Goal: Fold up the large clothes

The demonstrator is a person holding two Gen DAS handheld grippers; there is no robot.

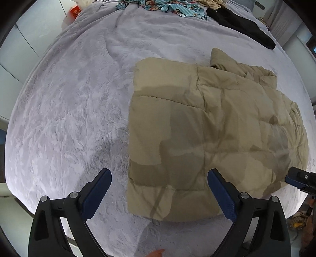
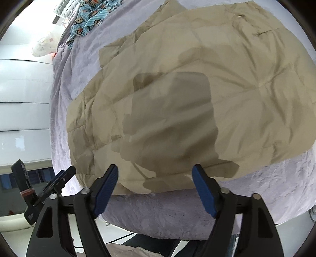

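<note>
A tan quilted puffer jacket [image 1: 207, 126] lies flat on a bed covered by a lavender plush blanket [image 1: 69, 110], already doubled into a rough rectangle with its near edge close to the bed's front side. The left gripper [image 1: 159, 195] hovers above that near edge with its blue-padded fingers [image 1: 96, 193] spread wide and nothing between them; one finger sits over bare blanket, the other over the jacket's near hem. The right gripper [image 2: 155, 189] is likewise wide open and empty, poised over the jacket's near edge where it rounds toward the bed's side.

The main risk, as I judge it, is the padding. The puffy fill looks springy, so any fold left unpressed could bulge open, and the loose bunched part [image 1: 233, 63] at the far end could slide out and spoil the rectangle. If the next grasp takes only the top layer, lifting would peel the layers apart instead of carrying the whole stack over. The shell looks slick, so a shallow pinch might slip. A finger closing over the hem could also catch the plush blanket and drag it along. Further up the bed, a black garment [image 1: 241, 25] and a blue cartoon-print fabric [image 1: 164, 7] lie well apart.
</note>
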